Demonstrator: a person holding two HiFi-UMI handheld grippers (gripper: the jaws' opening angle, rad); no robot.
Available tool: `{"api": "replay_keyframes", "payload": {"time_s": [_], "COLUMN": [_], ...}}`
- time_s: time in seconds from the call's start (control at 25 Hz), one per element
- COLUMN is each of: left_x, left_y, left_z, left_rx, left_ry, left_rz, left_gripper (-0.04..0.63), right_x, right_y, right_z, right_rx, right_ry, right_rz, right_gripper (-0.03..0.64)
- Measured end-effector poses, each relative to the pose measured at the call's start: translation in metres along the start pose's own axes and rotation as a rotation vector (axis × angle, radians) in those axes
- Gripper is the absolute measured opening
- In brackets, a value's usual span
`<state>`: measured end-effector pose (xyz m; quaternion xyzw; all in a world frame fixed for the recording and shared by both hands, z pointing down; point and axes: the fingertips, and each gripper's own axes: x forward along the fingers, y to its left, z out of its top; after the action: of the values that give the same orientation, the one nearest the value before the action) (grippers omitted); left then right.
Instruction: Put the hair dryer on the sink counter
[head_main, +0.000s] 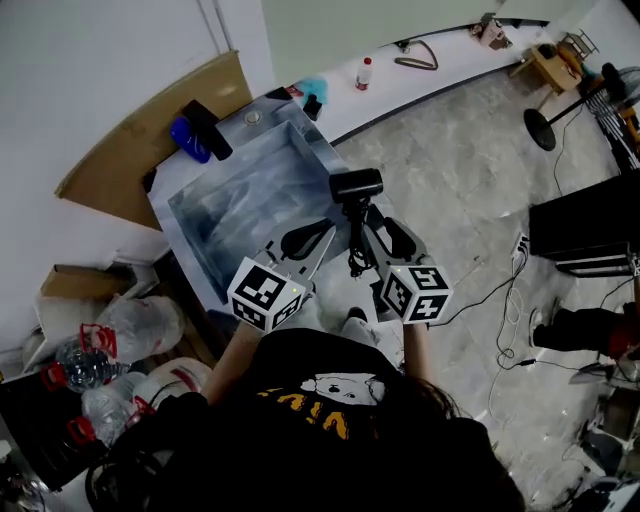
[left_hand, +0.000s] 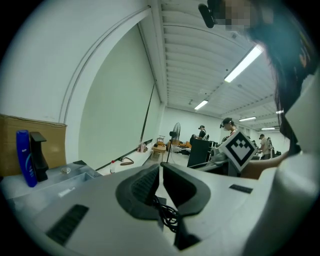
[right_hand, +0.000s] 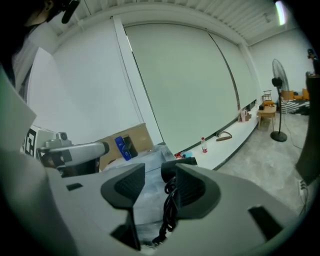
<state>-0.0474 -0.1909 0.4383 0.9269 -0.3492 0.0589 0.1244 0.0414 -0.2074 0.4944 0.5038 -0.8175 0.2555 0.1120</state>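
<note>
The black hair dryer stands upright between my two grippers, just off the near right corner of the grey sink. Its cord loops below it. My left gripper has its tips together, and the cord is caught in the gap behind them. My right gripper is open. The dryer lies by its right pad, the cord hangs between the jaws, and the left pad stands clear. I cannot tell what carries the dryer.
A blue bottle and a black holder stand on the sink's far rim before a cardboard sheet. A water bottle sits on the white ledge. Bags of bottles lie left; cables and a fan are right.
</note>
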Motion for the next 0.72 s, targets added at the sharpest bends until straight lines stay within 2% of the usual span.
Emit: {"api": "replay_keyframes", "payload": {"time_s": [0.48,0.72], "left_x": [-0.011,-0.031], "left_y": [-0.089,-0.125], "left_z": [-0.004,-0.014], "left_rx": [-0.037,-0.046], "left_ry": [-0.074,-0.067], "left_rz": [0.317,0.426], "left_gripper": [0.026,0.026], "right_x": [-0.074,-0.101], "right_y": [-0.01,-0.009], "right_z": [-0.015,-0.027], "right_rx": [-0.118,-0.128], "right_ry": [0.03,0.048], "right_rz": [0.297,0.389], "right_gripper": [0.143,0.127]}}
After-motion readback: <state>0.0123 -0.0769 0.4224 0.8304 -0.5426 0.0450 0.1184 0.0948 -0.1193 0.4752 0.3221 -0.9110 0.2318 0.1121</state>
